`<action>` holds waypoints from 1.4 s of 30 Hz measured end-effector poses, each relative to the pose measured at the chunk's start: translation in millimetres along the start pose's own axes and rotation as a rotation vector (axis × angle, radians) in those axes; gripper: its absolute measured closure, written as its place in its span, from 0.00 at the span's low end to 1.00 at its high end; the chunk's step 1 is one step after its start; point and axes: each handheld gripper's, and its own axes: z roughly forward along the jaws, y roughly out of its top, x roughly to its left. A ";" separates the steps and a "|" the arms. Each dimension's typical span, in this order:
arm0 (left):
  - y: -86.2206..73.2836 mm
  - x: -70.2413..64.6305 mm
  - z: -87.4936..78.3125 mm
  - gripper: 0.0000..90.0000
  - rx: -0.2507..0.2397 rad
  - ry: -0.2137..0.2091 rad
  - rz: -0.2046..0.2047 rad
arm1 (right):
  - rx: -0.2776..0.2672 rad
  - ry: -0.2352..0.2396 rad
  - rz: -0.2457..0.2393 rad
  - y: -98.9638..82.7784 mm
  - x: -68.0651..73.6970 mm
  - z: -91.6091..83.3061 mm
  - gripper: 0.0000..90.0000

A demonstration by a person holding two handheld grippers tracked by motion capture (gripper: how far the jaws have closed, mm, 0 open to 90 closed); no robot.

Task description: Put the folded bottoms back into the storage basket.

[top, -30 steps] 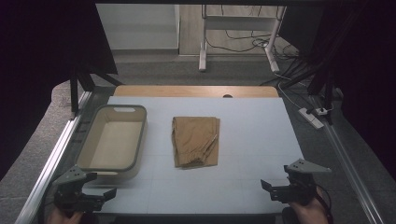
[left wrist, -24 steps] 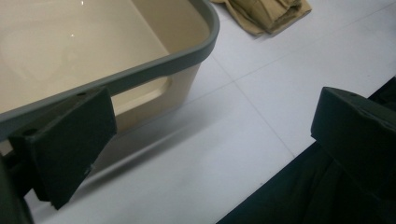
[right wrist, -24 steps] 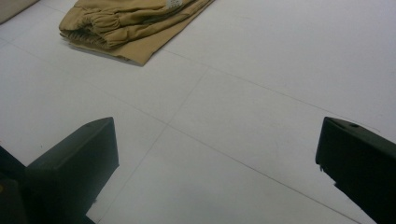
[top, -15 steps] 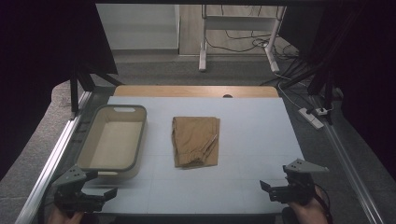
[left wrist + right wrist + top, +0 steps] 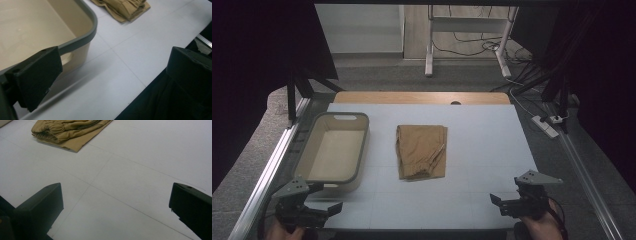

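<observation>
The left gripper [image 5: 332, 208] waits at the near left corner of the table [image 5: 492, 135], with its jaws spread wide and nothing between them. In the left gripper view one of its jaws stands in front of the near corner of the bin [image 5: 75, 32], and the other jaw is over the table edge. The right gripper [image 5: 496, 201] is at the near right corner, also wide open and holding nothing; in the right gripper view there is just bare table surface between its two jaws.

The bin [image 5: 312, 150] is a beige tub with a grey rim, and it stands on the left part of the table, just beyond the left gripper. Its inside is empty; I see the plain bottom and the walls. A handle opening is in its far wall.

The folded brown cloth [image 5: 421, 150] lies flat in the middle of the table, to the right of the bin and not touching it. It is well apart from both grippers. The right gripper view shows its folded, gathered edge [image 5: 65, 131] at the top left.
</observation>
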 end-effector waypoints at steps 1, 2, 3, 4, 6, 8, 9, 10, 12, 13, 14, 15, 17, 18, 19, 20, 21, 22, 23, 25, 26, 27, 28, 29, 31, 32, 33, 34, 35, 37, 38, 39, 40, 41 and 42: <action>0.5 -0.3 0.6 0.00 0.000 -0.005 0.005 | 0.001 0.000 -0.001 0.1 0.3 0.4 0.00; 0.8 -0.4 0.9 0.00 0.000 -0.008 0.006 | 0.001 0.000 -0.001 0.1 0.3 0.4 0.00; 1.1 -0.3 0.8 0.00 -0.004 -0.011 0.008 | 0.001 0.001 -0.002 0.1 0.4 0.4 0.00; 1.3 -0.3 0.5 0.00 -0.010 -0.012 0.009 | 0.001 0.001 -0.002 0.1 0.4 0.5 0.00; 2.0 -0.6 -0.1 0.00 -0.017 -0.004 0.013 | 0.003 0.001 -0.003 0.2 0.3 0.4 0.00; 3.0 -1.0 -0.6 0.00 -0.028 -0.003 0.026 | 0.002 0.002 -0.003 0.3 0.3 0.5 0.00; 3.7 -1.4 -0.3 0.00 -0.029 -0.006 0.030 | 0.002 0.002 -0.002 0.3 0.3 0.6 0.00; 4.4 -1.9 0.0 0.00 -0.033 -0.005 0.043 | 0.000 0.003 -0.002 0.3 0.2 0.7 0.00; 5.9 -3.9 1.3 0.00 -0.044 0.002 0.077 | 0.003 0.005 -0.007 0.5 0.3 1.0 0.00; 6.9 -4.9 2.2 0.00 -0.040 0.004 0.086 | 0.003 0.005 -0.007 0.5 0.3 1.0 0.00; 7.8 -5.7 3.1 0.00 -0.039 0.001 0.092 | 0.004 0.005 -0.007 0.6 0.4 1.0 0.00; 8.5 -6.4 4.1 0.00 -0.041 -0.004 0.096 | 0.004 0.005 -0.007 0.6 0.5 1.1 0.00; 9.7 -7.8 6.6 0.00 -0.038 -0.013 0.097 | 0.005 0.005 -0.007 0.7 0.5 1.3 0.00; 10.5 -8.5 8.0 0.00 -0.037 -0.016 0.101 | 0.006 0.007 -0.008 0.8 0.4 1.4 0.00; 10.9 -9.0 8.7 0.00 -0.037 -0.018 0.103 | 0.006 0.007 -0.007 0.8 0.3 1.5 0.00; 11.6 -9.5 9.7 0.00 -0.036 -0.022 0.103 | 0.007 0.007 -0.009 0.8 0.1 1.5 0.00; 12.4 -10.0 10.5 0.00 -0.037 -0.026 0.103 | 0.007 0.007 -0.009 0.8 0.1 1.5 0.00; 13.1 -10.4 11.1 0.00 -0.040 -0.028 0.104 | 0.007 0.007 -0.008 0.8 0.2 1.5 0.00; 13.9 -10.8 11.6 0.00 -0.040 -0.032 0.105 | 0.007 0.007 -0.010 0.8 0.1 1.5 0.00; 15.2 -11.3 12.8 0.00 -0.048 -0.045 0.097 | 0.006 0.007 -0.009 0.8 0.1 1.5 0.00; 15.7 -11.4 13.2 0.00 -0.047 -0.050 0.093 | 0.005 0.008 -0.006 0.8 0.2 1.4 0.00; 16.3 -11.7 13.7 0.00 -0.046 -0.055 0.090 | 0.002 0.008 -0.004 0.7 0.2 1.3 0.00; 17.0 -12.1 14.1 0.00 -0.046 -0.054 0.091 | 0.002 0.008 -0.004 0.7 0.2 1.3 0.00; 17.7 -12.7 14.4 0.00 -0.046 -0.053 0.091 | 0.001 0.008 -0.004 0.7 0.2 1.2 0.00; 19.4 -13.6 15.4 0.00 -0.049 -0.061 0.088 | -0.001 0.007 -0.004 0.6 0.2 1.1 0.00; 20.3 -14.0 16.1 0.00 -0.049 -0.065 0.087 | 0.000 0.006 -0.006 0.6 0.3 1.0 0.00; 21.3 -14.4 16.9 0.00 -0.049 -0.067 0.086 | 0.000 0.006 -0.006 0.6 0.3 1.0 0.00; 22.3 -14.8 17.9 0.00 -0.048 -0.071 0.083 | 0.000 0.006 -0.007 0.7 0.4 1.0 0.00; 23.2 -15.0 18.9 0.00 -0.046 -0.076 0.081 | 0.000 0.006 -0.008 0.7 0.4 1.1 0.00; 24.0 -15.3 21.5 0.00 -0.050 -0.092 0.071 | 0.001 0.007 -0.010 0.7 0.3 1.1 0.00; 24.0 -15.2 23.1 0.00 -0.050 -0.101 0.066 | 0.000 0.007 -0.011 0.8 0.3 1.1 0.00; 24.1 -15.4 24.9 0.00 -0.047 -0.112 0.064 | -0.001 0.008 -0.011 0.8 0.2 1.1 0.00; 24.4 -15.8 26.5 0.00 -0.040 -0.117 0.067 | -0.002 0.008 -0.012 0.8 0.3 1.0 0.00; 24.8 -16.4 27.6 0.00 -0.033 -0.114 0.073 | -0.003 0.008 -0.012 0.8 0.3 1.0 0.00; 25.5 -16.9 28.5 0.00 -0.027 -0.110 0.078 | -0.004 0.008 -0.010 0.8 0.4 1.0 0.00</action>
